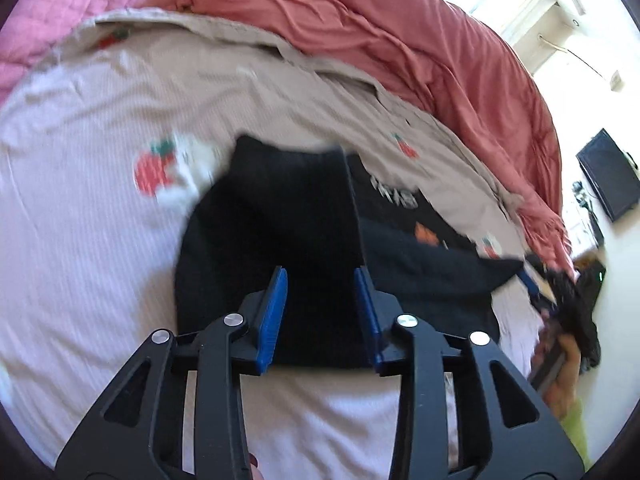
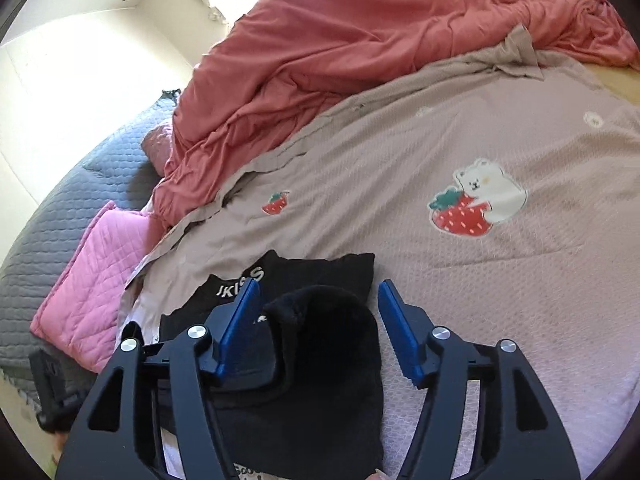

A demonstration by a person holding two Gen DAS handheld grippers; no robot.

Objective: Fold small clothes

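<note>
Right wrist: red duvet [image 2: 360, 40] behind black garment [image 2: 320, 380].

Open, flat stretch of strawberry-print bedcover [image 2: 500, 280] right of the black garment [image 2: 312, 380], free for passing a gripper. Bunched red duvet [image 2: 360, 48] heaped along the far side, blocking reach there. Pink quilted pillow [image 2: 88, 272] and grey quilt [image 2: 60, 200] crowding the near left. Black screen [image 1: 608, 174] standing well apart, off the bed.

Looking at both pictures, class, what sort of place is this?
Most likely a bedroom: a strawberry-print bedspread, a rumpled red blanket and a pink quilt lie on what looks like a bed.
</note>
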